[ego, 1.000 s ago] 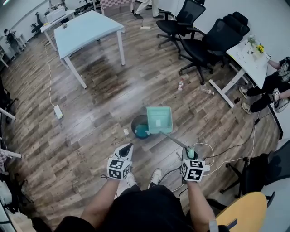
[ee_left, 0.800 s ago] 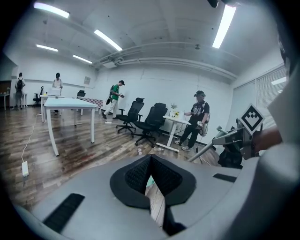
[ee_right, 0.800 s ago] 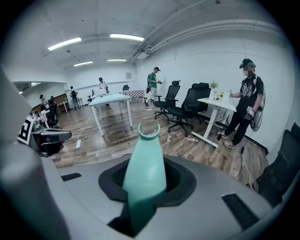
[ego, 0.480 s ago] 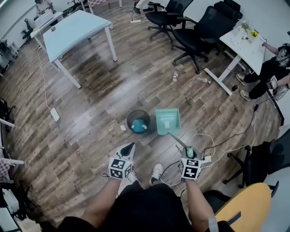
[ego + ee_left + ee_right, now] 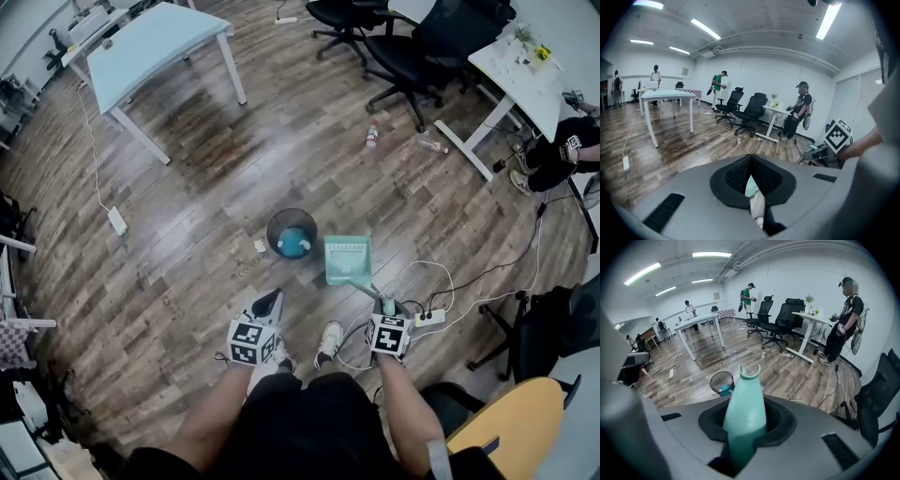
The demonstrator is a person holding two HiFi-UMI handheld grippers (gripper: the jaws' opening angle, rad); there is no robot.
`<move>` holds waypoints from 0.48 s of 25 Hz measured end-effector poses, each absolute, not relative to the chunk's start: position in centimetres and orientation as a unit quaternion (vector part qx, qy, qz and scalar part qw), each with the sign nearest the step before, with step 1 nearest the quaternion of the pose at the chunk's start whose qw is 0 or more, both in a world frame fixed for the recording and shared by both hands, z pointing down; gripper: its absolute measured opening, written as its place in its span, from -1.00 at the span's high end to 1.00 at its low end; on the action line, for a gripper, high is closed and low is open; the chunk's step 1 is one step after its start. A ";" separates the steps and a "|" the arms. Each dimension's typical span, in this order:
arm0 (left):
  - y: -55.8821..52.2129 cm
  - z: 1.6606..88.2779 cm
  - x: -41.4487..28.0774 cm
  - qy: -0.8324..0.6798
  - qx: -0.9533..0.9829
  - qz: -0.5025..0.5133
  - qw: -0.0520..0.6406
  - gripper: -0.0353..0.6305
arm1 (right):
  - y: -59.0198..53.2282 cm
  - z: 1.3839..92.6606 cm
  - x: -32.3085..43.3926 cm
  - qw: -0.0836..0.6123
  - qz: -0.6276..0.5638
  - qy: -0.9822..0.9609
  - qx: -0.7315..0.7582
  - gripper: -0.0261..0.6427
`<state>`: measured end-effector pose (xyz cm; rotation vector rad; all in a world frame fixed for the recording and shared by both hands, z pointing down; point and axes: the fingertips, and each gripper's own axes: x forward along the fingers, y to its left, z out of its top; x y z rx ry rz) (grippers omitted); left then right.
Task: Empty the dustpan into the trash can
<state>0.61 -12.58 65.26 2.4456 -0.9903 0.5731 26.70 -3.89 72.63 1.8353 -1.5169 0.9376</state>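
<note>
Head view: teal plastic dustpan, held over the round black mesh trash can a second ago, now sits low beside it, ahead of the right gripper, whose jaws clench its teal handle; emptying looks done. Jaws of the left gripper are closed, empty.

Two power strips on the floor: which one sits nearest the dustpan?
The white power strip just beside the right claw, with white cables looping by it. The other power strip lies far left, past the trash can.
</note>
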 end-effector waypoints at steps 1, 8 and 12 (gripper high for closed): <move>-12.6 65.4 0.6 -0.359 0.883 0.208 0.221 0.86 | -4.0 73.2 26.6 0.290 0.355 -0.567 0.684 0.62; -13.2 65.7 0.4 -0.370 0.876 0.206 0.230 0.86 | -5.5 77.6 26.2 0.316 0.386 -0.551 0.669 0.62; -13.4 65.6 0.3 -0.375 0.874 0.206 0.232 0.86 | -6.0 79.8 26.0 0.332 0.400 -0.541 0.662 0.62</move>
